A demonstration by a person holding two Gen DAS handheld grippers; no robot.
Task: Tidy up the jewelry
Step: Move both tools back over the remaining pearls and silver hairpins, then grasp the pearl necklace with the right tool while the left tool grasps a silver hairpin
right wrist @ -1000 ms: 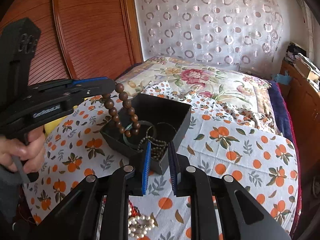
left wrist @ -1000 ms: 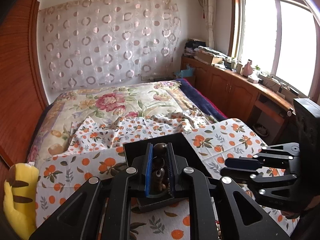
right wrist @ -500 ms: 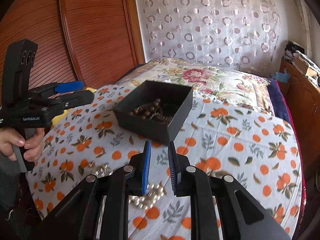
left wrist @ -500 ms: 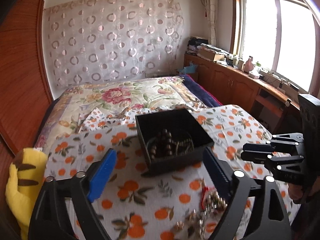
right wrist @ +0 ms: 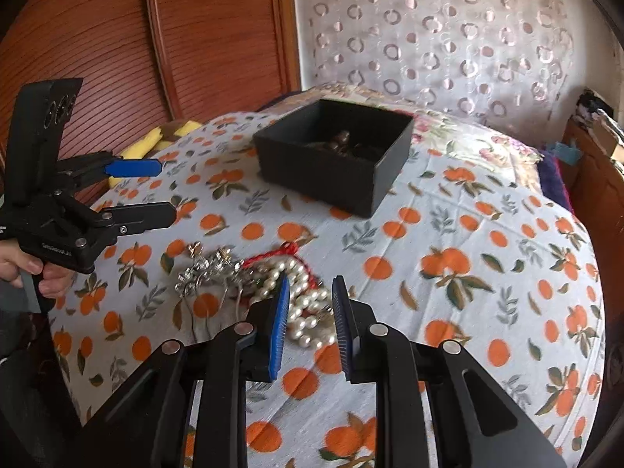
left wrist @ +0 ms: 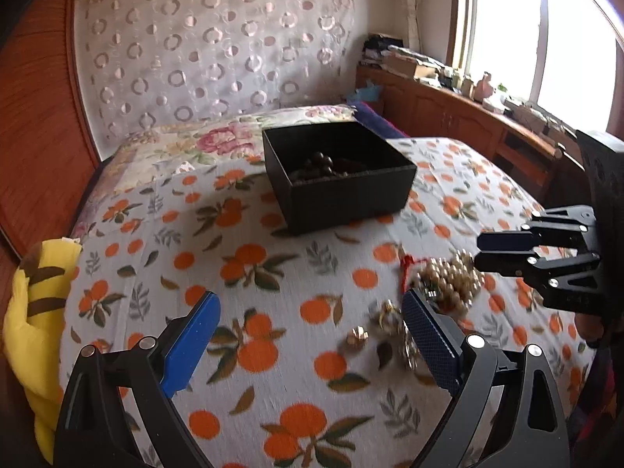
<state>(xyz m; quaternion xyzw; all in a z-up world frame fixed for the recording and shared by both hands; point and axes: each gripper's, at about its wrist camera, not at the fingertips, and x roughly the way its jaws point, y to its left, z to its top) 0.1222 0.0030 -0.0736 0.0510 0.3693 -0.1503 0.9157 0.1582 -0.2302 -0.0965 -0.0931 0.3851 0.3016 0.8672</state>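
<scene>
A black open box [left wrist: 339, 191] stands on the orange-print cloth and holds a brown bead bracelet [left wrist: 321, 163]; the box also shows in the right wrist view [right wrist: 331, 163]. A pile of jewelry lies nearer: a pearl necklace [right wrist: 304, 296], a red cord [right wrist: 273, 255], silver pieces [right wrist: 206, 269] and gold pieces [left wrist: 386, 314]. My left gripper [left wrist: 308, 312] is wide open and empty, low over the cloth, left of the pile. My right gripper [right wrist: 310, 292] is partly open, empty, its pads on either side of the pearls.
A yellow striped plush [left wrist: 31, 312] lies at the cloth's left edge. A wooden panel wall [right wrist: 117, 39] stands on the left. A wooden counter with clutter [left wrist: 468, 117] runs under the window on the right. A floral bedspread [left wrist: 218, 140] lies behind the box.
My left gripper released the brown bracelet into the box, opened wide and pulled back toward the pile. My right gripper moved down over the pearls and opened a little.
</scene>
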